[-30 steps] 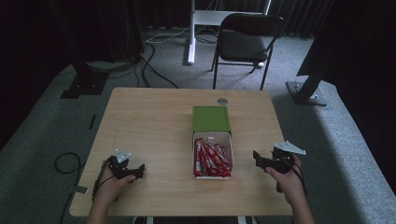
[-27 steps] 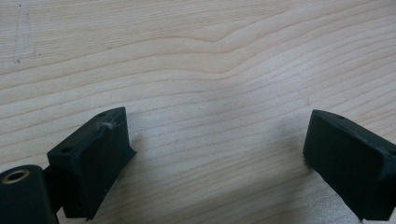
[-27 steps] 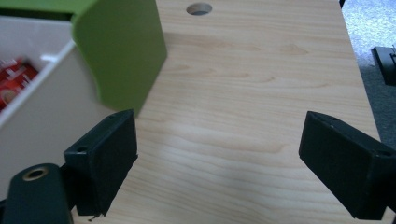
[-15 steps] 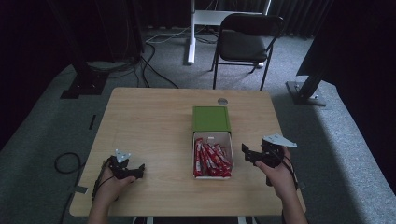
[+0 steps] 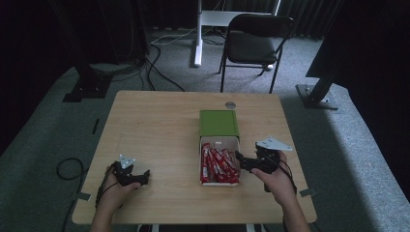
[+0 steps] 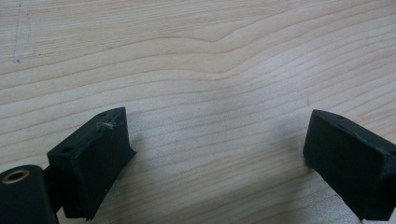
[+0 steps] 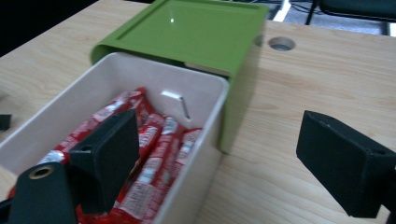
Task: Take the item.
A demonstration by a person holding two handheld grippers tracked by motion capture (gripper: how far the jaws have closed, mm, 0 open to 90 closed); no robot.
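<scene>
Red sachets [image 5: 218, 165] fill the white drawer [image 5: 219, 182] that stands pulled out of its green sleeve [image 5: 218, 123] toward the person's edge of the wooden table [image 5: 159, 125]. We see the right gripper [image 5: 244, 161] just beside the drawer's right wall, jaws spread wide and empty; in the right gripper view one jaw hangs over the sachets [image 7: 149, 158] inside the drawer [image 7: 198, 93] while the other stands outside it, over bare wood — so the wall lies between them. The left gripper [image 5: 140, 177] rests well apart near the table's front left, likewise released, with nothing but table grain [image 6: 196, 60] between its jaws.

We judge the work in hand to be either taking a sachet or sliding the drawer back under the green sleeve [image 7: 187, 28]. Several faults seem possible from this pose:

- Closing now would pinch the drawer wall rather than a sachet, and a lift could then tip the drawer and spill its contents.
- The sachets lie packed and overlapping — a grab may catch two, or slip off the glossy wrapping.
- A push from the side could skew the drawer in its sleeve, or slide the whole light box across the table, since the left gripper is too far off to brace it.
</scene>
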